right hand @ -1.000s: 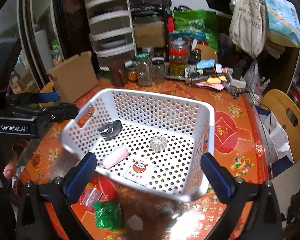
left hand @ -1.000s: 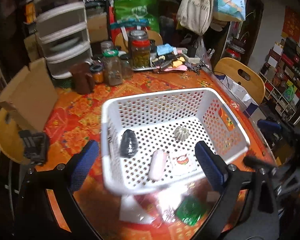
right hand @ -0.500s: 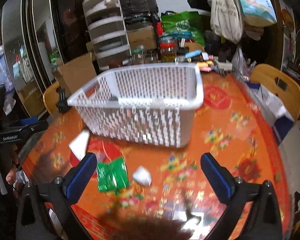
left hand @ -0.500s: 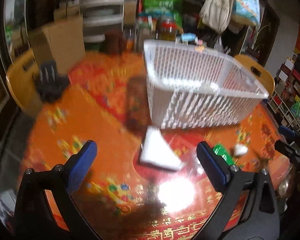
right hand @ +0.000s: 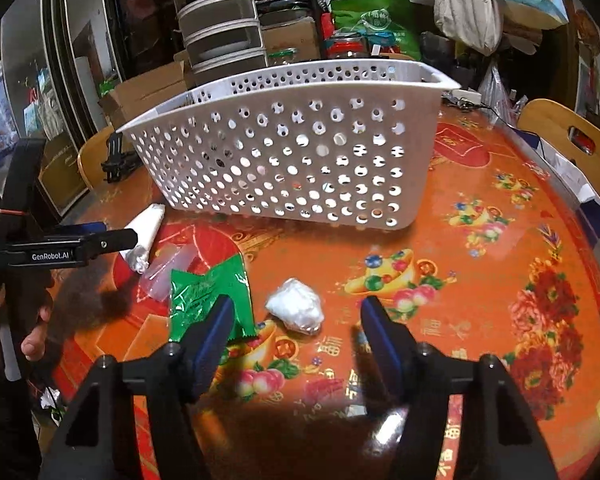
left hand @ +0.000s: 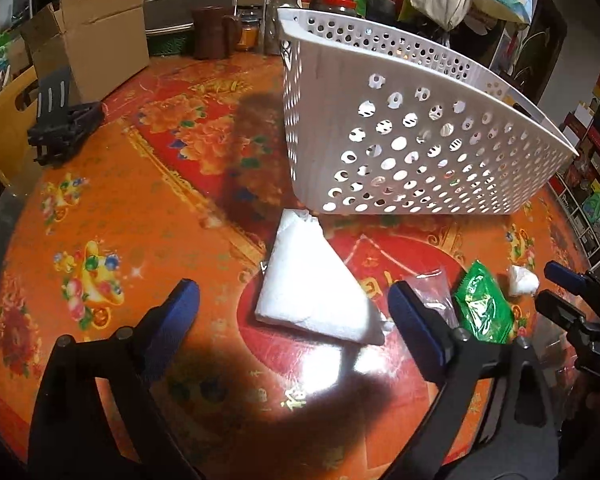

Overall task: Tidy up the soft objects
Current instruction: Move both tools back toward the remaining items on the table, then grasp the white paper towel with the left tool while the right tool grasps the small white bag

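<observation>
A white perforated basket [left hand: 412,136] [right hand: 300,148] stands on the orange table. In front of it lie a white folded soft pack [left hand: 312,292] [right hand: 144,232], a clear plastic bag [left hand: 430,290] [right hand: 166,274], a green packet [left hand: 484,308] [right hand: 210,292] and a small white wad [left hand: 522,280] [right hand: 296,308]. My left gripper [left hand: 292,320] is open, low over the table, around the white pack. My right gripper [right hand: 296,332] is open, just before the white wad; it also shows in the left wrist view [left hand: 572,296].
A cardboard box [left hand: 88,36], a black clamp-like thing [left hand: 60,124], jars and a brown mug [left hand: 210,32] stand at the table's far side. Wooden chairs [right hand: 572,140] flank the table. Drawers and bags crowd the background.
Both grippers dropped from above the basket down to table level in front of it. The basket's contents are now hidden behind its wall.
</observation>
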